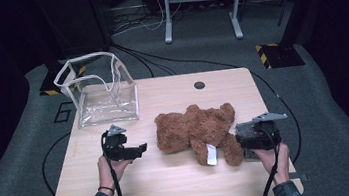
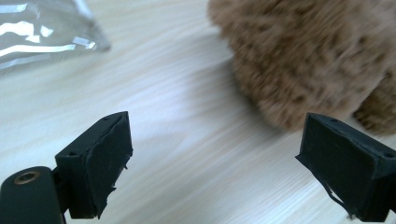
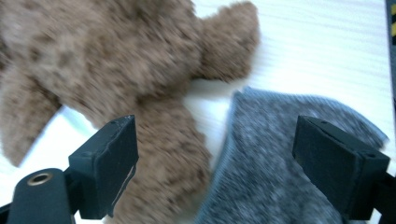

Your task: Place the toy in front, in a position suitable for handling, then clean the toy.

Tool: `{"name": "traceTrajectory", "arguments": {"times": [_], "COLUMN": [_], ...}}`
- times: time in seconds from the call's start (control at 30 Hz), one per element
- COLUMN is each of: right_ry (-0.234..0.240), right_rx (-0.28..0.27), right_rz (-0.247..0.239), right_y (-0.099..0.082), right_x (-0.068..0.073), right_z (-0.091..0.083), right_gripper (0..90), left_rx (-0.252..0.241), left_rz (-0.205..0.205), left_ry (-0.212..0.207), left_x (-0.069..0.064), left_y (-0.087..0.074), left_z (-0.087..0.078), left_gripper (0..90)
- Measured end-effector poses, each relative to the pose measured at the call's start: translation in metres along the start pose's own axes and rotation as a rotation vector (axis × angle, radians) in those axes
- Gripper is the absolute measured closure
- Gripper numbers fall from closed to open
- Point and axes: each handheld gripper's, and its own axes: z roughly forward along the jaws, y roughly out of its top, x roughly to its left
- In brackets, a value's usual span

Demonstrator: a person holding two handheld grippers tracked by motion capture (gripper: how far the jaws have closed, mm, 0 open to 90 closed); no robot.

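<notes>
A brown teddy bear lies across the middle of the wooden table, with a white tag by its leg. Just left of the bear, my left gripper is open, its jaws wide over bare wood. In the left gripper view the bear is ahead to the right and apart from the jaws. My right gripper is open at the bear's right leg. In the right gripper view its jaws straddle the bear's leg and a grey knitted cloth, with neither pad pressing.
A clear plastic bag stands open at the table's back left corner, and its edge shows in the left gripper view. A round cable hole is near the back edge. A desk frame and cables are on the floor beyond.
</notes>
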Motion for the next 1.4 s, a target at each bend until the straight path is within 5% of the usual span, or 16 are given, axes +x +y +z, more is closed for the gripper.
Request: {"name": "traceTrajectory", "arguments": {"times": [0.37,0.6,0.8,0.97,1.03,1.23,1.27,1.4], "right_ry": [-0.048,-0.108,-0.179,-0.181,-0.185,-0.184,-0.179,-0.174], "right_rx": [0.028,0.046,0.110,0.151,0.164,0.147,0.128,0.112], "right_rz": [0.048,0.082,0.087,0.099,0.107,0.121,0.114,0.117], "right_y": [-0.018,-0.022,-0.028,-0.036,-0.040,-0.044,-0.045,-0.047], "right_x": [-0.020,-0.035,-0.042,-0.041,-0.039,-0.040,-0.041,-0.044], "right_z": [-0.006,-0.002,0.029,0.046,0.051,0.051,0.050,0.047], "right_gripper": [13.9,14.0,12.6,15.1,18.6,32.8,42.8,58.3], "left_rx": [0.001,0.047,0.045,0.058,0.035,0.015,0.020,0.019], "left_rz": [-0.072,-0.019,0.015,0.042,0.071,0.059,0.070,0.073], "left_ry": [0.057,0.121,0.155,0.181,0.212,0.221,0.216,0.212], "left_x": [0.026,0.032,0.027,0.022,0.018,0.019,0.019,0.019], "left_y": [-0.036,-0.047,-0.060,-0.067,-0.071,-0.073,-0.073,-0.072], "left_z": [-0.002,-0.002,0.010,0.019,0.021,0.021,0.021,0.023], "left_gripper": [9.0,6.5,2.5,1.4,1.1,0.9,0.9,0.0]}}
